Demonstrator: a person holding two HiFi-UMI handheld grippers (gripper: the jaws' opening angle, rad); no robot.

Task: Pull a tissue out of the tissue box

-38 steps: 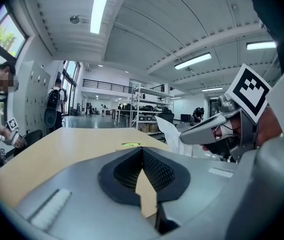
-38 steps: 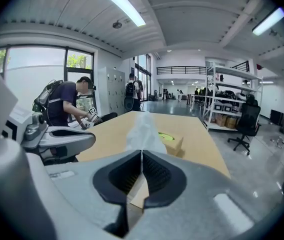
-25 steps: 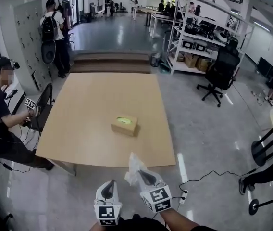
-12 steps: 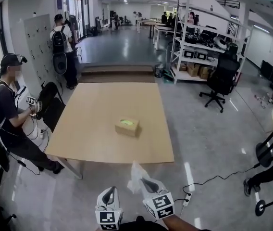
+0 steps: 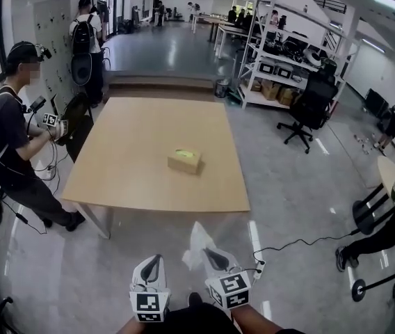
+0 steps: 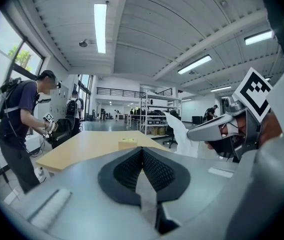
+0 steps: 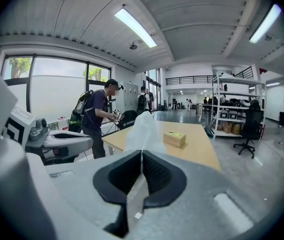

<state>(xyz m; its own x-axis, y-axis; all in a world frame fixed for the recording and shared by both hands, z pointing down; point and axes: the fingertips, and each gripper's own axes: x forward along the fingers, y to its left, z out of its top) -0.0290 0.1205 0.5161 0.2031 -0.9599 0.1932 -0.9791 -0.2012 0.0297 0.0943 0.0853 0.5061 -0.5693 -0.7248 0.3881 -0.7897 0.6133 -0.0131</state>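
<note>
Head view: the tissue (image 5: 197,242) stands pinched in the right gripper's (image 5: 210,255) closed jaws, well apart from the box (image 5: 184,161) on the table (image 5: 135,176). Just beside, the left gripper (image 5: 155,261) is closed, empty.

**Bright, even indoor light with strong fisheye bend**

Light is supplied by ceiling strips (image 6: 100,26) and by windows (image 7: 47,86) at the left of the right gripper view. Pale glare is reflected off the polished floor (image 5: 159,47) at the upper middle of the head view. Both gripper views are ringed by dark vignetting, and straight lines are bowed towards the edges. The tissue (image 7: 143,126) is rendered nearly washed out.
</note>
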